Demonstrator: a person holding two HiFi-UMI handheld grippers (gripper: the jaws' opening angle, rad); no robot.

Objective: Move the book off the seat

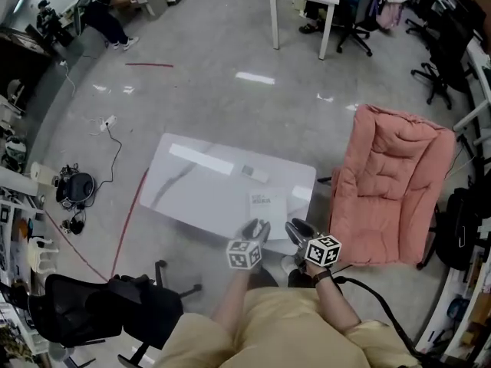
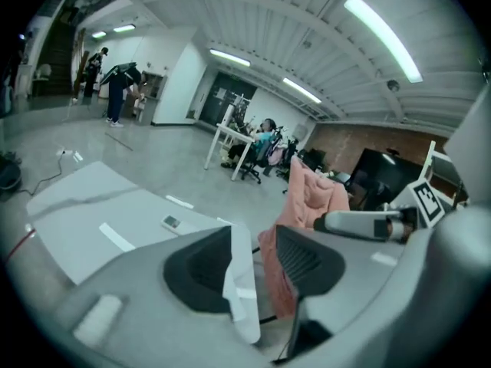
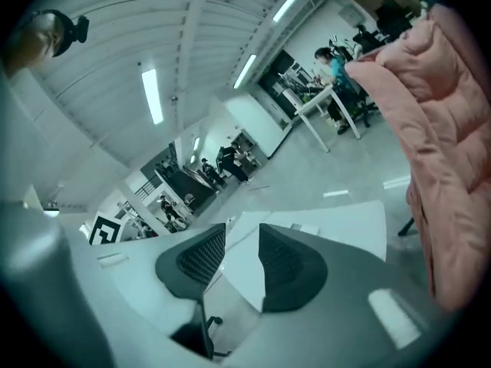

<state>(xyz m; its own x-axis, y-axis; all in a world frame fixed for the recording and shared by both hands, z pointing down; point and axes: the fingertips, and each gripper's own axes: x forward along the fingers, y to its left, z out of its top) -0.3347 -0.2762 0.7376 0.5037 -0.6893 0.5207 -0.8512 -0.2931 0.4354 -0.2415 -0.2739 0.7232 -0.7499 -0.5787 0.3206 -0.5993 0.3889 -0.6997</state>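
Head view: the book [image 1: 268, 203] is found flat on the white table [image 1: 192, 190], off the pink armchair [image 1: 391, 175] and just ahead of the left gripper [image 1: 255, 228] and right gripper [image 1: 299, 230]. Any withdrawal is judged best made upward and back, lest the book be dragged over the near edge. Left gripper view: the jaws are held apart on nothing, only the table's end and the armchair being framed between them. Right gripper view: the jaws are likewise parted and empty, tabletop being seen between.
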